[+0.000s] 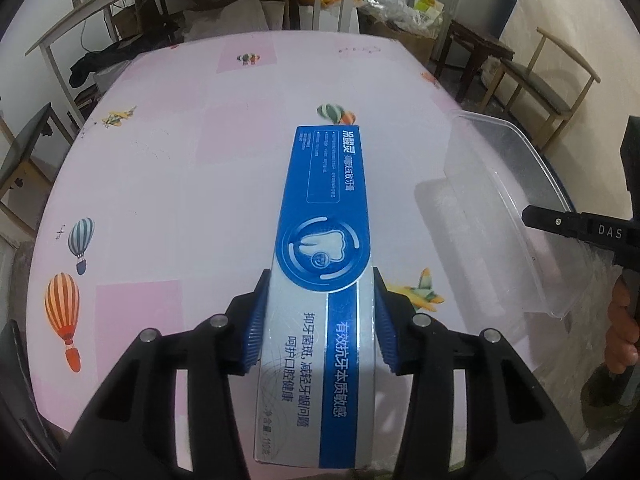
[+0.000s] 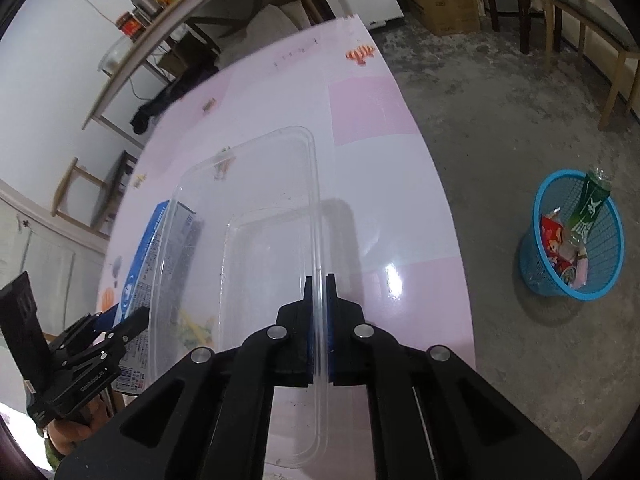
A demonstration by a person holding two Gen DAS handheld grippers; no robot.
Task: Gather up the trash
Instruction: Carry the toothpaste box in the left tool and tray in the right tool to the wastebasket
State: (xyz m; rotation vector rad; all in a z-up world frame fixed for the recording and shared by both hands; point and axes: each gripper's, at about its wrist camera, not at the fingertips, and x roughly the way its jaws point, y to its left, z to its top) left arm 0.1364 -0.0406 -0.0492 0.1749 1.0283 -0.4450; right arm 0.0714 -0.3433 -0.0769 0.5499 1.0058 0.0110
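My left gripper (image 1: 320, 320) is shut on a blue and silver toothpaste box (image 1: 324, 240), held lengthwise above the pink table (image 1: 180, 160). The box also shows in the right wrist view (image 2: 156, 256), with the left gripper (image 2: 116, 328) on it. My right gripper (image 2: 319, 312) is shut on the rim of a clear plastic container (image 2: 256, 216), held above the table's right side. The container (image 1: 500, 208) and the right gripper's finger (image 1: 552, 224) show at the right of the left wrist view. A blue trash basket (image 2: 576, 240) stands on the floor to the right, with a green bottle and wrappers in it.
The table's edge (image 2: 436, 184) runs beside bare concrete floor. Wooden chairs (image 1: 548, 88) stand at the right, a cardboard box (image 2: 444, 4) and a shelf (image 2: 160, 20) with jars at the back. A black cloth (image 1: 92, 64) hangs past the far left corner.
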